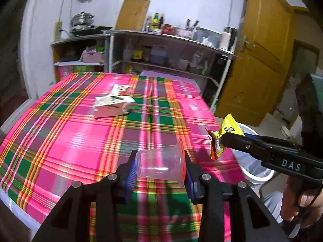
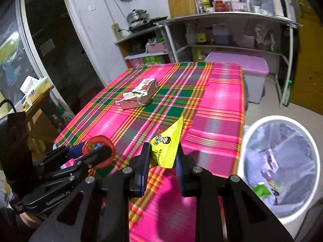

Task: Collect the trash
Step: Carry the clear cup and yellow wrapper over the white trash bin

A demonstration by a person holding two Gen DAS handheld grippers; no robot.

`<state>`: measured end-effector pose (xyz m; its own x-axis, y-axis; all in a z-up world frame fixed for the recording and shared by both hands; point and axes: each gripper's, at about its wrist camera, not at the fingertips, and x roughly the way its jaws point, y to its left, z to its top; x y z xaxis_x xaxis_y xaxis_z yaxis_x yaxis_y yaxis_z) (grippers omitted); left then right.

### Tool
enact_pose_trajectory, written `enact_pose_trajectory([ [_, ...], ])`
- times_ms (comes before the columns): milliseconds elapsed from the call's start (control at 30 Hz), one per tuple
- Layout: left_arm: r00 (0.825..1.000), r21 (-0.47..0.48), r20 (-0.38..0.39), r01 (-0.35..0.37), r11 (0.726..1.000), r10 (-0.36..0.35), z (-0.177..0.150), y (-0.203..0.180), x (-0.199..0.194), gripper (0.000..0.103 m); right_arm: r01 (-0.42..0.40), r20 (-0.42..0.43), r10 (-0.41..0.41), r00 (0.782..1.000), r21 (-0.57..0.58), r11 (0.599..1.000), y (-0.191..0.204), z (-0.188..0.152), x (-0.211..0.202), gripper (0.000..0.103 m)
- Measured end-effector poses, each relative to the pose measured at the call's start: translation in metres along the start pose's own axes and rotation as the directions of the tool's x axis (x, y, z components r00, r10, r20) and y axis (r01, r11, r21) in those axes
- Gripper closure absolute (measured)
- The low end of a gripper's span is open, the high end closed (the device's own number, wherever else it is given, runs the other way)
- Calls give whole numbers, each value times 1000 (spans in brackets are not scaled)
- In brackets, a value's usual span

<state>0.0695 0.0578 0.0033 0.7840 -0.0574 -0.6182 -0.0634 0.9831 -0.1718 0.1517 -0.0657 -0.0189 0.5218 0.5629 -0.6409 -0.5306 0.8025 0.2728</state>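
My left gripper (image 1: 159,167) is shut on a clear plastic cup (image 1: 159,166) with an orange-red lid, held sideways above the plaid table (image 1: 70,141). In the right wrist view the left gripper (image 2: 94,157) shows at lower left with the cup's red lid (image 2: 100,141). My right gripper (image 2: 162,161) is shut on a yellow snack wrapper (image 2: 167,147), held above the table's near right part. It also shows in the left wrist view (image 1: 222,141) with the wrapper (image 1: 228,129). A crumpled white carton (image 1: 113,104) (image 2: 139,94) lies on the table farther back.
A white trash bin (image 2: 310,157) lined with a bag and holding some trash stands on the floor right of the table; its rim shows in the left wrist view (image 1: 260,178). Metal shelves (image 2: 232,18) with bottles and a pot stand behind. A lilac-lidded box (image 2: 248,64) sits beyond the table.
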Motion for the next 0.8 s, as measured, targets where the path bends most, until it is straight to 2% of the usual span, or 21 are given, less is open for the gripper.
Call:
enact_pose_trajectory([
  [467,996,99,-7,86,991,-86,-5,-67,-10,62,55,74,-59,996,59,997,-30,-25,-57,79],
  [800,988,135,-38,153,979,-149,-4,-97,2,62,105,86,-117,989,135,985,-66,-36,-75,79],
])
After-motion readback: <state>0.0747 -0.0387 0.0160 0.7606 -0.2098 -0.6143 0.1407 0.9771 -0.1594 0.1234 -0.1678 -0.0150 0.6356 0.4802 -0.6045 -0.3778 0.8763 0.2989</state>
